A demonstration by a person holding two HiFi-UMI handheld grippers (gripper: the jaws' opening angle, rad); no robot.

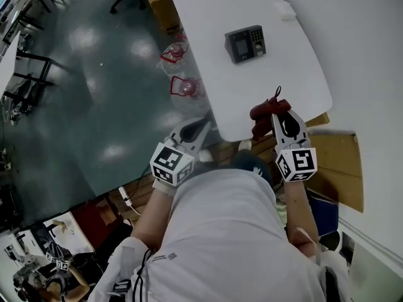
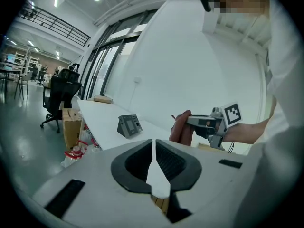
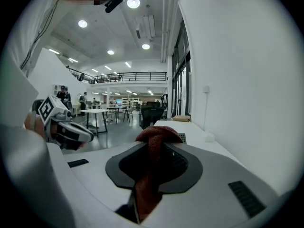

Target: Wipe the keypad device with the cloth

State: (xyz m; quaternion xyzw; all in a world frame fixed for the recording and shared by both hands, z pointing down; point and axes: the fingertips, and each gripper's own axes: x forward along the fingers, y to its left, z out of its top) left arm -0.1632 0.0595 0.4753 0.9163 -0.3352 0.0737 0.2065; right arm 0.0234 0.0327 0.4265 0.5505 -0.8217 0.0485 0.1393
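The red cloth (image 3: 151, 165) bunches up between the jaws of the right gripper (image 3: 154, 146), which is clenched on it. In the right gripper view the cloth hides nearly all of the keypad device (image 3: 191, 138); only a strip of keys shows at its right. In the head view the device (image 1: 245, 43) sits alone in the upper middle of the frame on the white bench (image 1: 252, 93), well apart from both grippers. The left gripper (image 1: 200, 128) is off the bench's lower left edge, its jaws pressed together on nothing. The person's grey shirt fills the bottom of the frame and covers most of both forearms.

Left of the bench, two clear plastic bags (image 1: 182, 87) lie on the floor with something red inside, too small to identify. A cardboard box (image 1: 160, 2) beside them is cut off at the top edge, so I cannot tell what it holds.
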